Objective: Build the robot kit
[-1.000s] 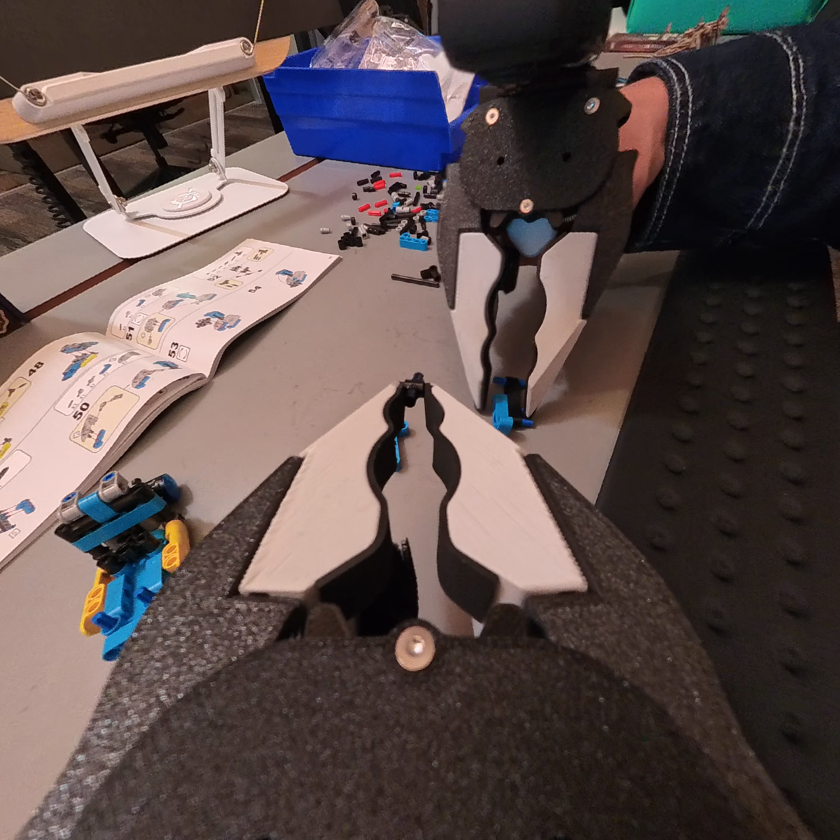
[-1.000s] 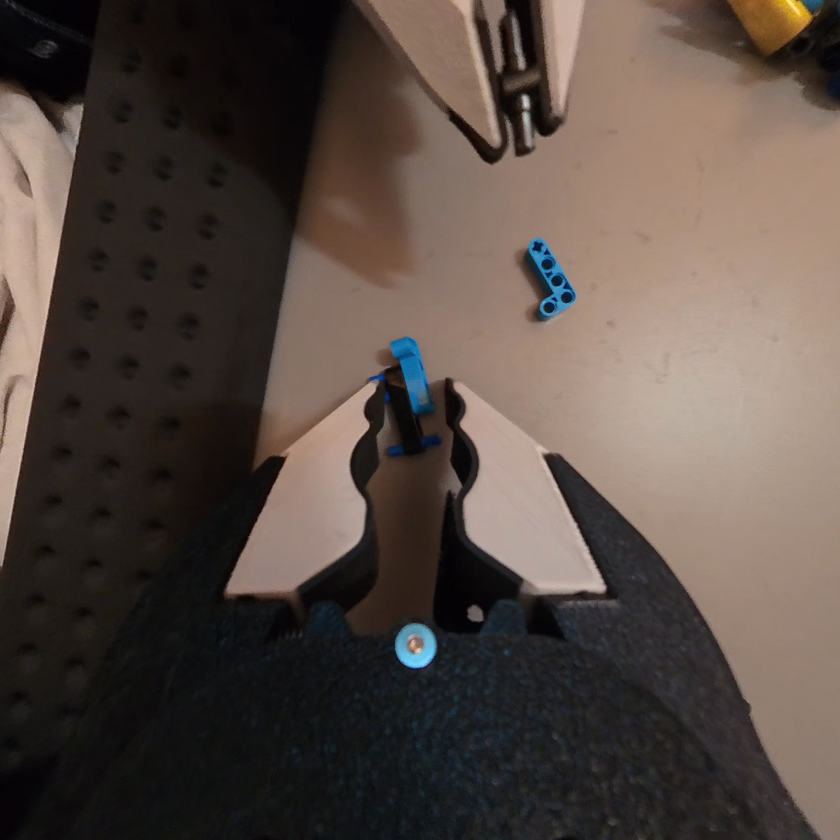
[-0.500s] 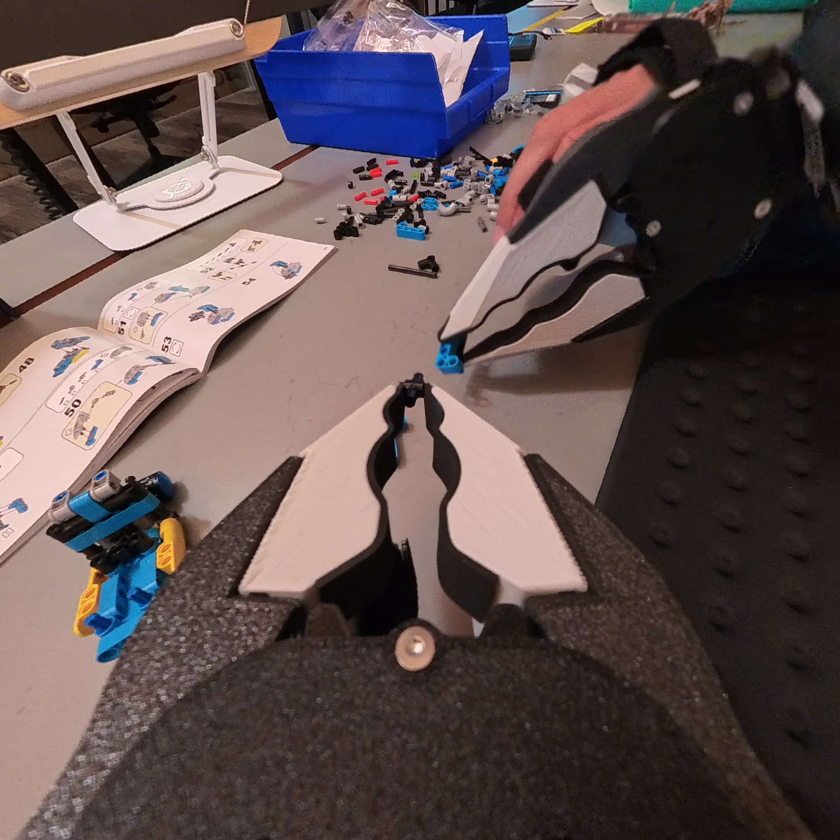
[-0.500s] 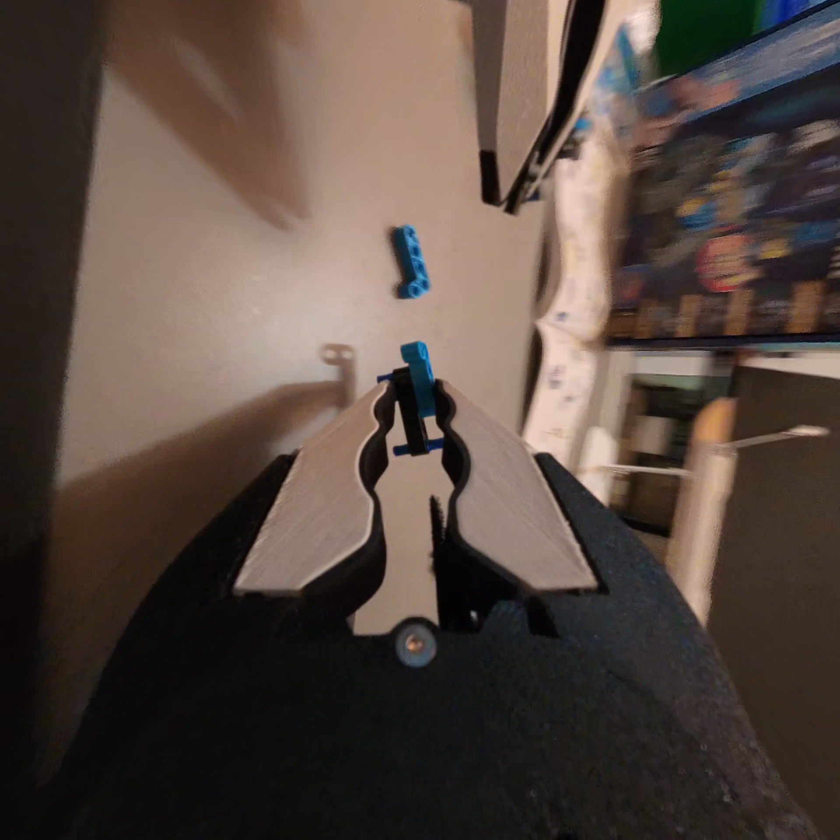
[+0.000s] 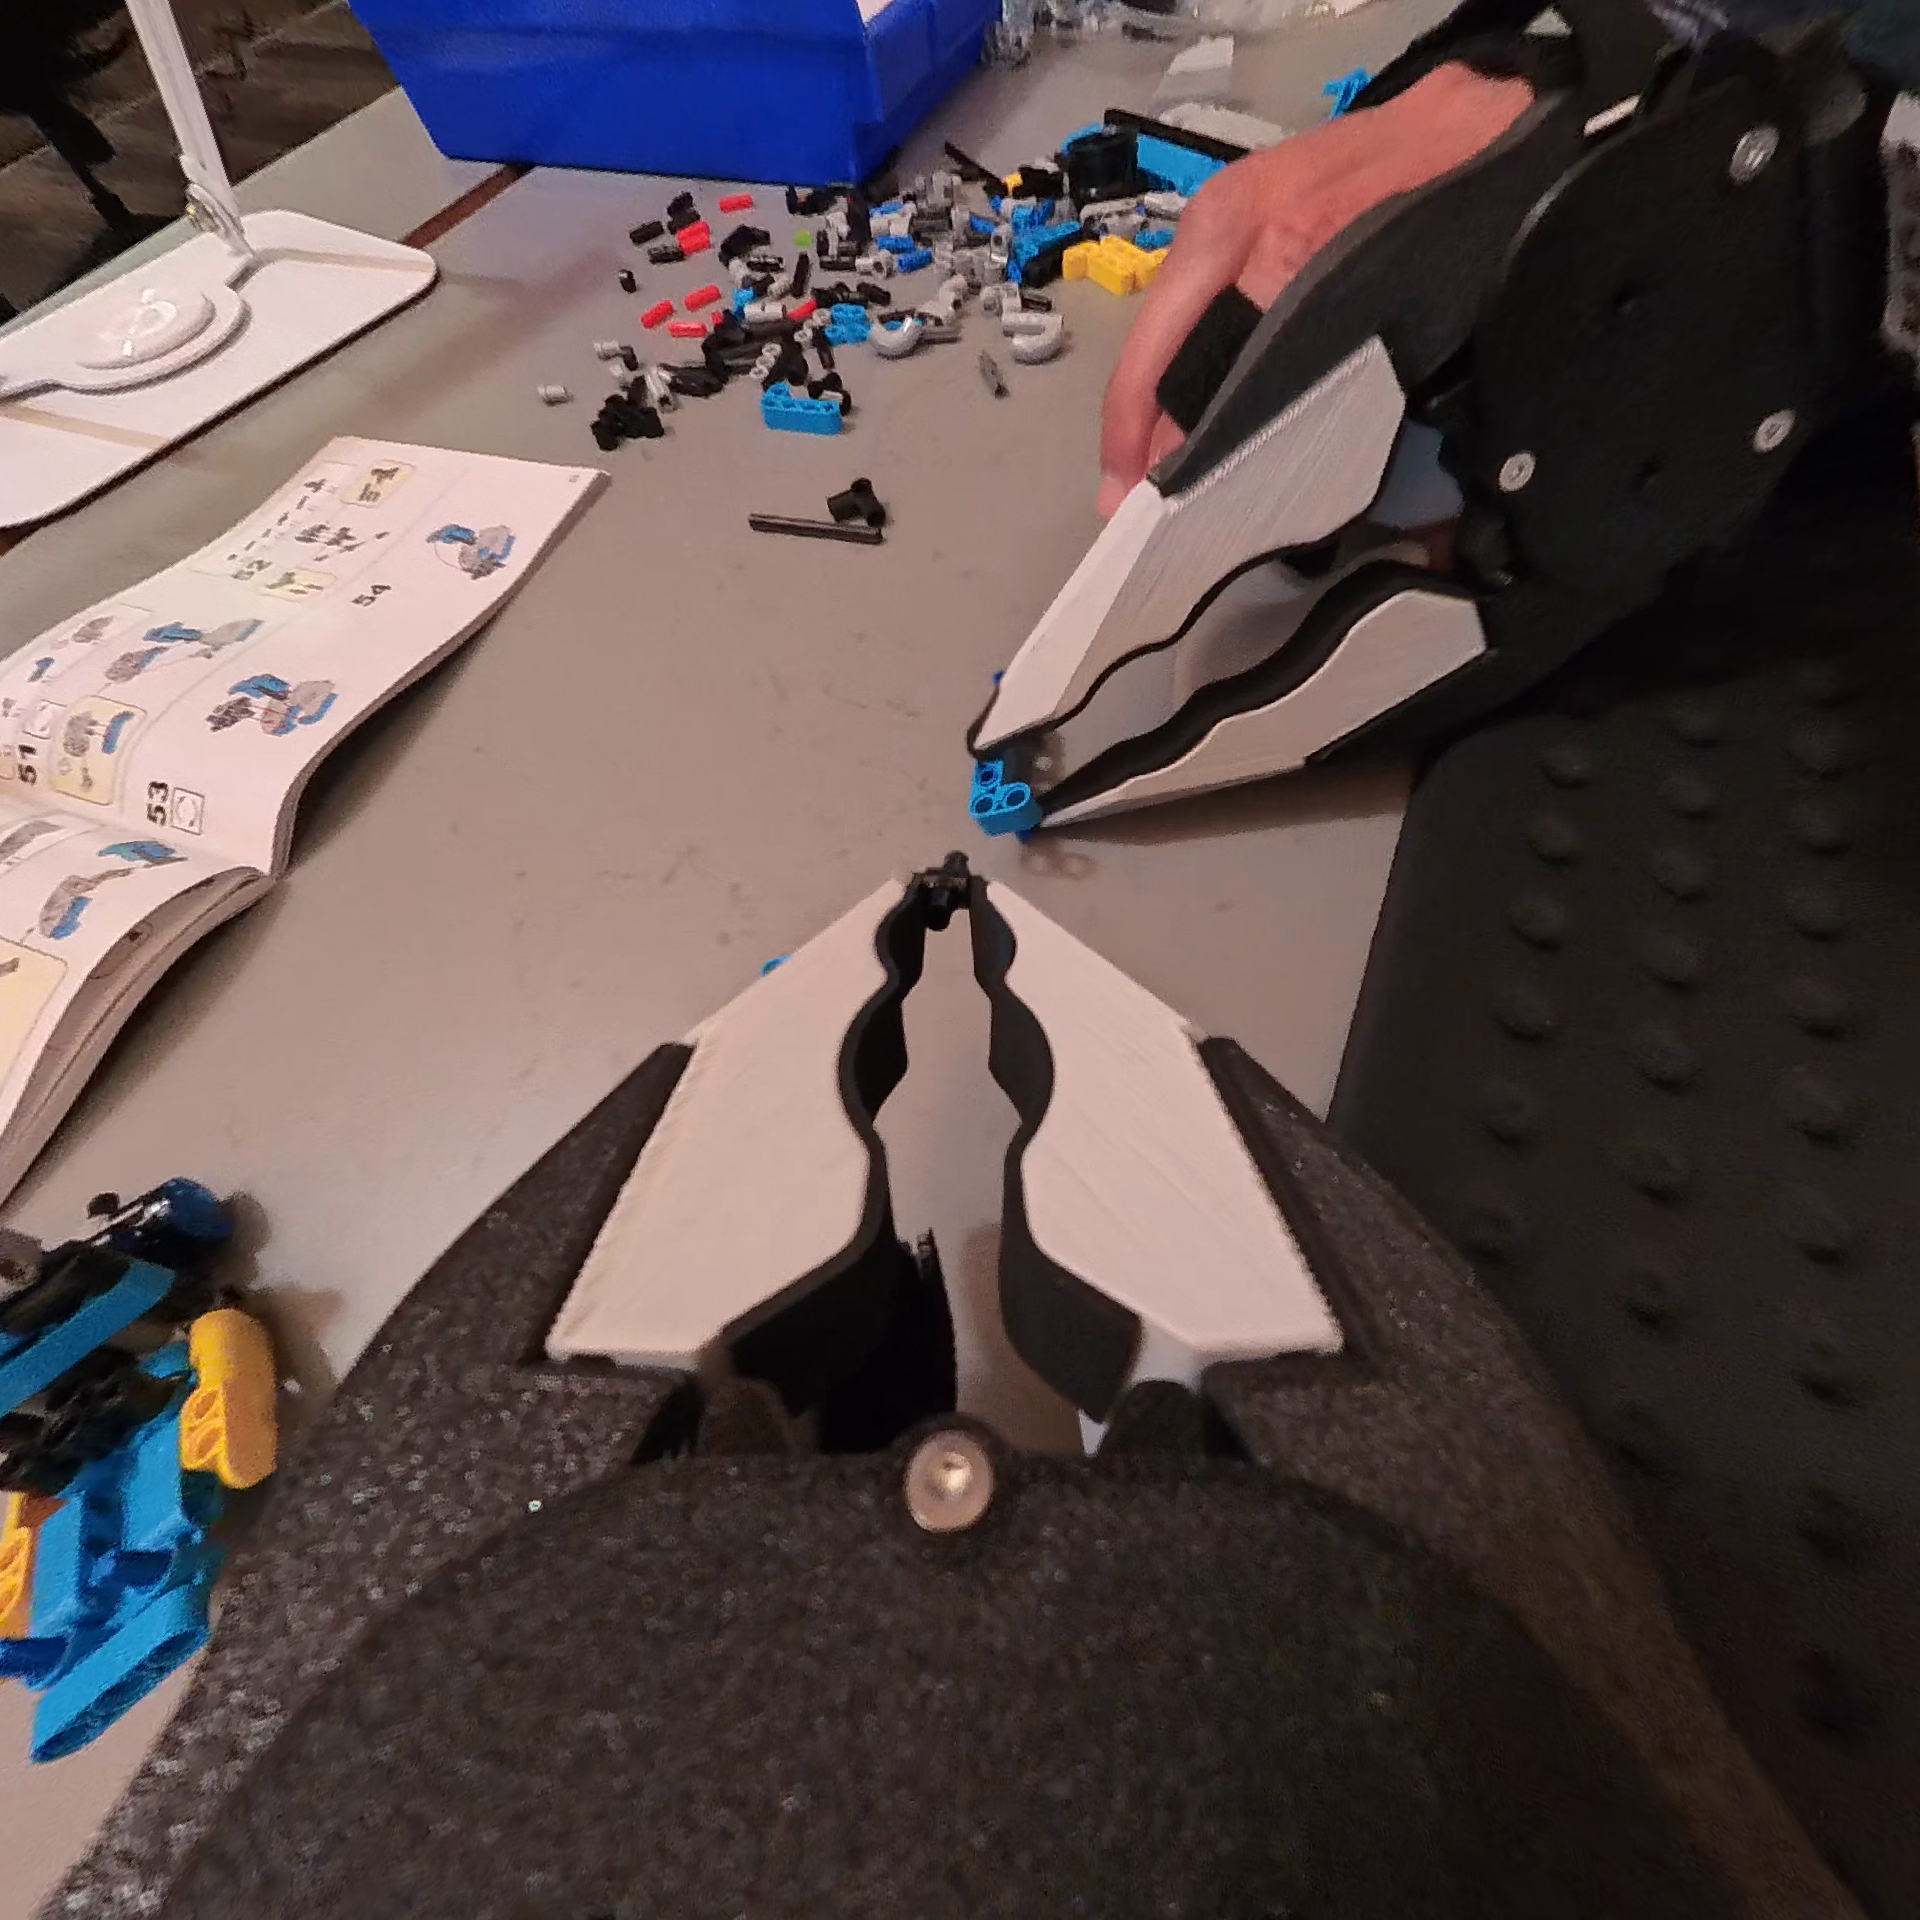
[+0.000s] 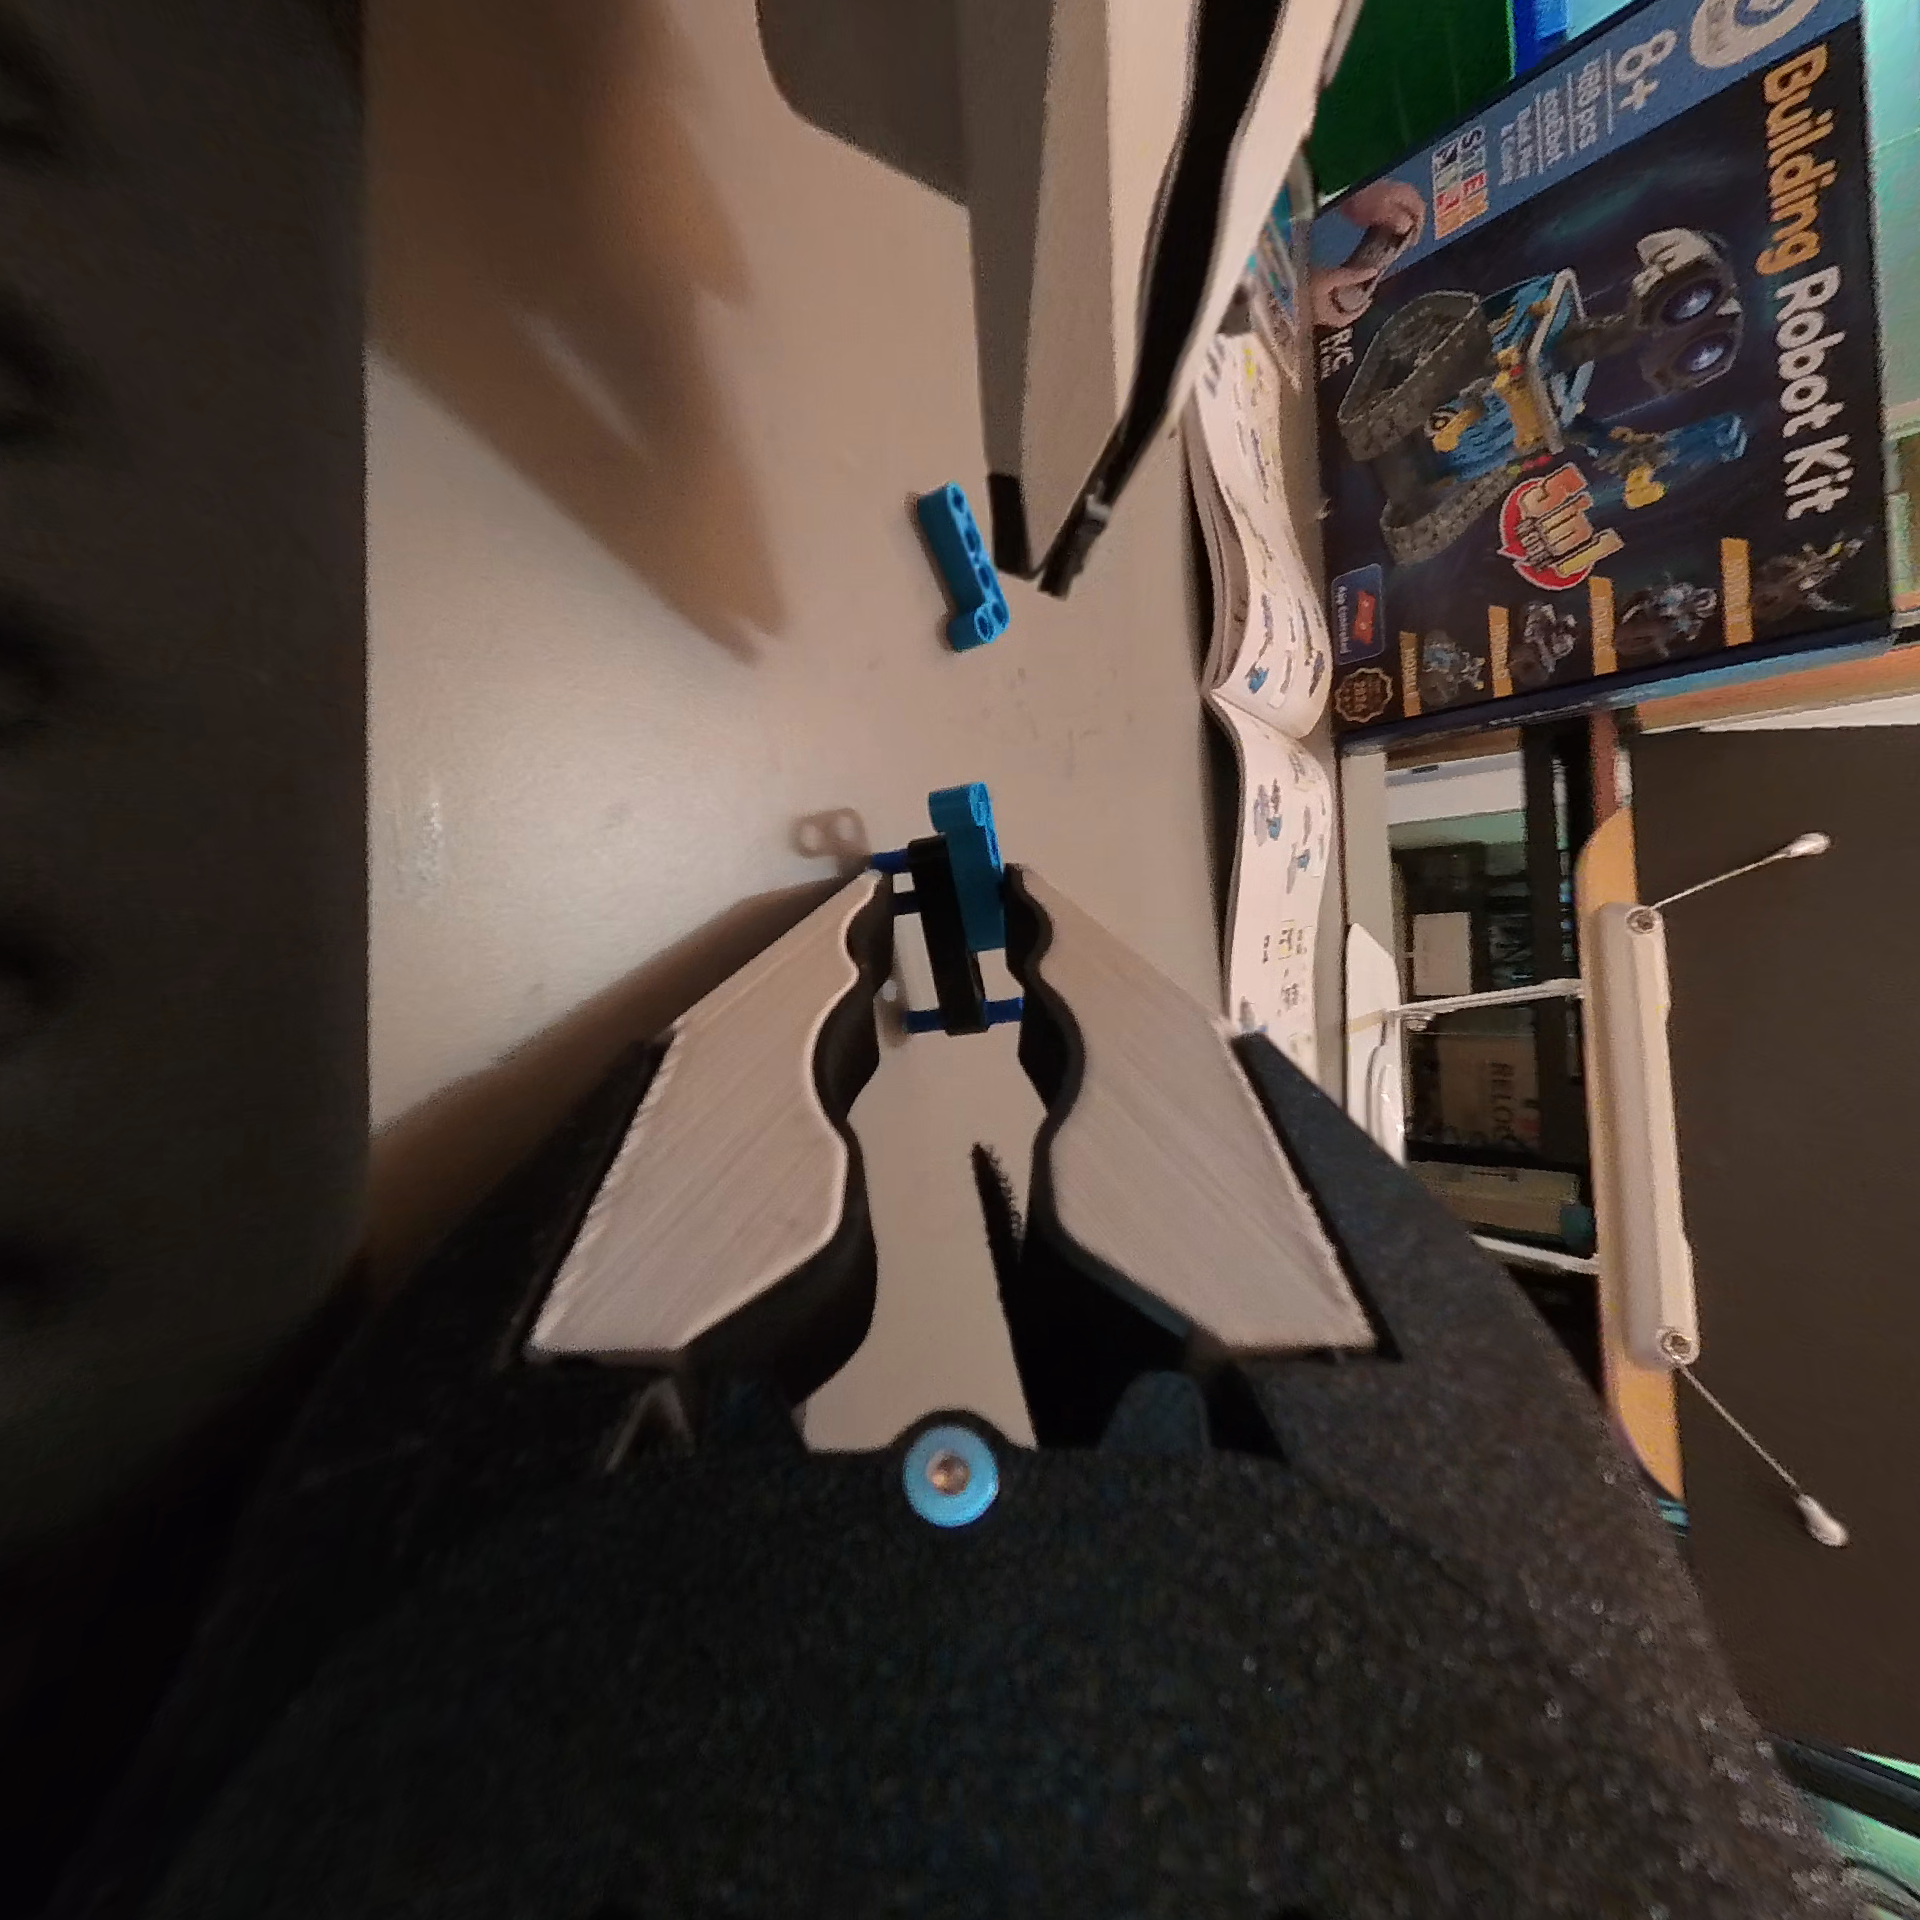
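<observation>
My left gripper [image 5: 945, 883] is shut on a small black pin [image 5: 948, 878] that sticks out past its tips, low over the grey table [image 5: 623, 810]. My right gripper [image 6: 940, 883] is shut on a small blue-and-black brick assembly [image 6: 961, 904] with blue pins. In the left wrist view the right gripper [image 5: 1013, 790] lies on its side, tips a short way right of and beyond my left tips, the blue piece [image 5: 1000, 795] at its end. A loose blue L-shaped beam [image 6: 961, 566] lies on the table beside the left gripper [image 6: 1039, 566].
An open instruction booklet [image 5: 208, 727] lies at left. A part-built blue, black and yellow model [image 5: 114, 1455] sits at near left. A pile of small loose parts [image 5: 831, 281] and a blue bin [image 5: 675, 83] are at the back. A black studded mat [image 5: 1662, 1143] covers the right. A kit box [image 6: 1600, 364] stands beyond. Some 5 cm of space lies between my two pairs of fingers.
My right gripper rose off the table with the blue-and-black assembly and rolled onto its side. My left gripper kept its hold on the black pin and shifted slightly forward.
</observation>
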The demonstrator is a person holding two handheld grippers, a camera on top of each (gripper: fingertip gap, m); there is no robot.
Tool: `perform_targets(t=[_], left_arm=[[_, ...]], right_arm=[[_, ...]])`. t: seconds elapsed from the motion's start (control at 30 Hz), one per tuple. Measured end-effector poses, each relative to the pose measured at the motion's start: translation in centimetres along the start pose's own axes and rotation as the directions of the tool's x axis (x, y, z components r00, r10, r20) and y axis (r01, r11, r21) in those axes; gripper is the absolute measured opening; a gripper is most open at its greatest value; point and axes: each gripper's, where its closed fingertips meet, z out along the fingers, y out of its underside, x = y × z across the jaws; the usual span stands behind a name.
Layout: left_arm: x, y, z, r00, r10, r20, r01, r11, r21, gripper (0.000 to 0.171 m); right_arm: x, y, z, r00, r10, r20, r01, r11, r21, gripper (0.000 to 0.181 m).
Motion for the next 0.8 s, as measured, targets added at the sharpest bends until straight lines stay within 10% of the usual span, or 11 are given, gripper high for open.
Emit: perform_targets(t=[0.8], left_arm=[[0.5,-0.2,-0.5,1.000,0.004,-0.017,-0.004,1.000,0.026,0.008]], right_arm=[[-2.3,0.0,-1.8,0.892,0.221,0.393,-0.164,0.971,-0.174,0.016]])
